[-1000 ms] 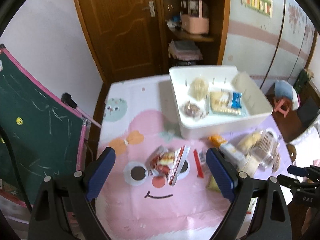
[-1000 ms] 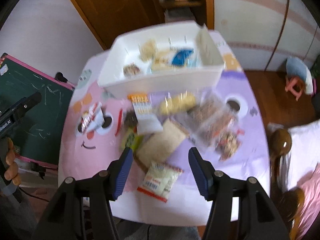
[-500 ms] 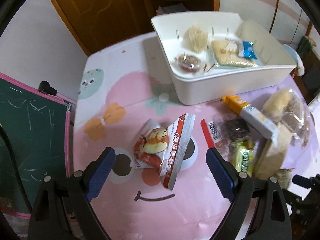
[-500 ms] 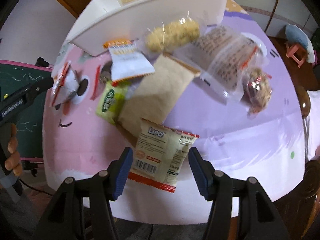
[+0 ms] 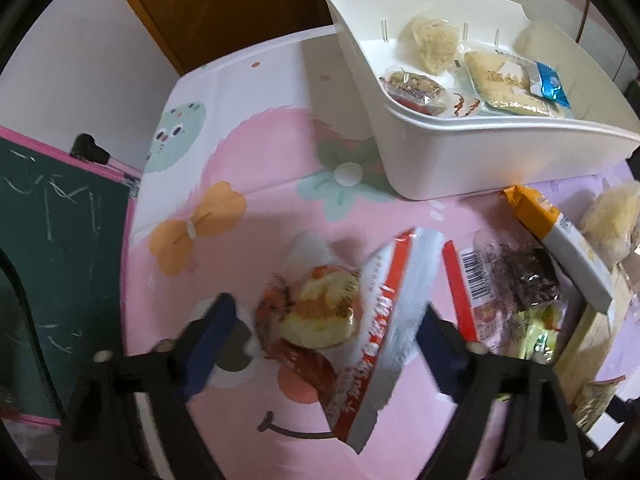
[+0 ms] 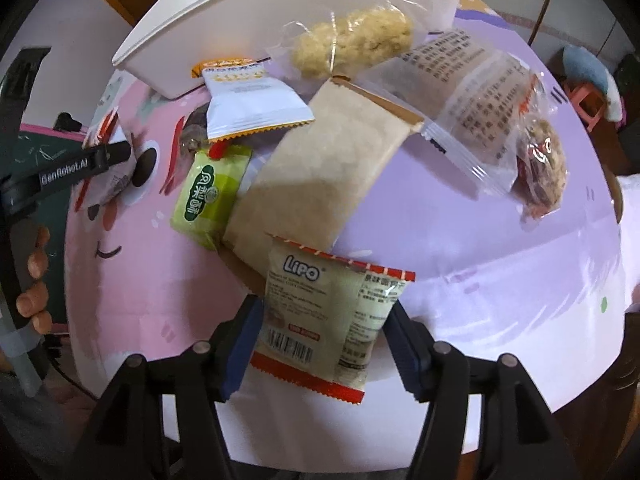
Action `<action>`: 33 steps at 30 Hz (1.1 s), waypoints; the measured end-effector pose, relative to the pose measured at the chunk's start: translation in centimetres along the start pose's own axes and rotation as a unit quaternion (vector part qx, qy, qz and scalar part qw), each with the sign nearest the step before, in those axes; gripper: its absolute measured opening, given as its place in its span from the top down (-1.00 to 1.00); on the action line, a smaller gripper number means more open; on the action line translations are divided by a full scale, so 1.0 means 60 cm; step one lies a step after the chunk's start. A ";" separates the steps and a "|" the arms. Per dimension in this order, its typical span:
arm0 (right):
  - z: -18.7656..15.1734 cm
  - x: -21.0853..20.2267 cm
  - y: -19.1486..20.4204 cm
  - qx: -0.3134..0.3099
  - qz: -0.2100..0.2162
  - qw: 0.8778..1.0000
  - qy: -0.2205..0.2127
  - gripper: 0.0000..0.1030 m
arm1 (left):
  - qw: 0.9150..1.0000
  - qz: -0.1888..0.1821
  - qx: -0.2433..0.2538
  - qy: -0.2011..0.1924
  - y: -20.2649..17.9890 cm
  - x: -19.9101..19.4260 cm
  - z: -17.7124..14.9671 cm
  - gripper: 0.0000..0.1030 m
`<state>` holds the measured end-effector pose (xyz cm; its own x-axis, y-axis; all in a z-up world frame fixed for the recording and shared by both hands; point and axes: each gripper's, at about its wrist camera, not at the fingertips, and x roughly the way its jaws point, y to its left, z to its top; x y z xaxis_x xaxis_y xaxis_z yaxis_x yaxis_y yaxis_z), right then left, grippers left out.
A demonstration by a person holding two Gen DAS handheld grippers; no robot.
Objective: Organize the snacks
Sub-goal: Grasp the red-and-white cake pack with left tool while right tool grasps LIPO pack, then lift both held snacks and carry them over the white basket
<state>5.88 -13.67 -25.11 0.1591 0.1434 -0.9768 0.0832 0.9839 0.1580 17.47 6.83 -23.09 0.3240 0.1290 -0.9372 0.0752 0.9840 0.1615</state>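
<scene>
My left gripper (image 5: 320,344) is open, low over the table, its jaws on either side of a red bun packet (image 5: 316,312) and a red-and-white packet (image 5: 380,344). My right gripper (image 6: 324,344) is open, its jaws on either side of the Lipo packet (image 6: 324,312) at the table's front edge. A white bin (image 5: 480,152) holds several snacks (image 5: 500,84); it also shows in the right wrist view (image 6: 224,36). Loose packets lie before it: a tan one (image 6: 324,176), a green one (image 6: 208,196), a white-and-orange one (image 6: 248,104).
A pink and purple cartoon tablecloth (image 5: 240,168) covers the round table. A green chalkboard (image 5: 52,240) stands at its left. A wooden door (image 5: 224,4) is behind. More clear-wrapped snacks (image 6: 480,100) lie at the right. A small pink stool (image 6: 586,100) stands on the floor.
Both grippers have come down and forward toward the table. The left one now brackets the red packets; the right one now brackets the Lipo packet. Both stay open.
</scene>
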 end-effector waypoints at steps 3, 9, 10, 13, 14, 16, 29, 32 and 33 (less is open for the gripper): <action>-0.002 0.003 0.008 -0.014 -0.019 1.000 -0.003 -0.11 | 1.000 -0.002 -0.006 -0.001 0.003 0.001 0.001 -0.30; -0.009 0.002 0.016 -0.028 -0.023 0.999 -0.005 0.13 | 1.000 -0.008 -0.018 -0.006 0.009 -0.010 -0.005 0.14; -0.011 0.002 0.017 -0.031 -0.024 0.999 -0.005 0.13 | 1.000 -0.007 -0.020 -0.010 0.010 -0.016 -0.006 0.20; -0.015 -0.002 0.018 -0.035 -0.028 0.999 -0.007 0.13 | 0.999 -0.017 -0.035 -0.007 0.017 -0.031 -0.012 0.23; -0.016 -0.006 0.018 -0.038 -0.028 0.999 -0.008 0.13 | 0.999 -0.020 -0.039 -0.006 0.018 -0.036 -0.013 0.25; -0.018 -0.016 0.019 -0.042 -0.028 0.999 -0.009 0.13 | 0.999 -0.029 -0.044 -0.009 0.020 -0.051 -0.019 0.26; 0.016 -0.149 0.030 -0.080 -0.008 0.994 -0.073 0.13 | 0.993 -0.070 -0.057 -0.072 0.007 -0.260 -0.051 0.28; 0.025 -0.197 0.029 -0.091 -0.006 0.991 -0.098 0.13 | 0.990 -0.083 -0.060 -0.092 0.003 -0.309 -0.049 0.28; 0.030 -0.207 0.030 -0.094 -0.006 0.990 -0.105 0.13 | 0.989 -0.088 -0.062 -0.099 0.002 -0.327 -0.046 0.28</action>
<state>5.83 -13.88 -12.45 0.3612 0.1261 -0.9239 -0.0953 0.9906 0.0979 8.50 4.75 -5.56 0.4962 -0.0593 -0.8662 0.0350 0.9982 -0.0483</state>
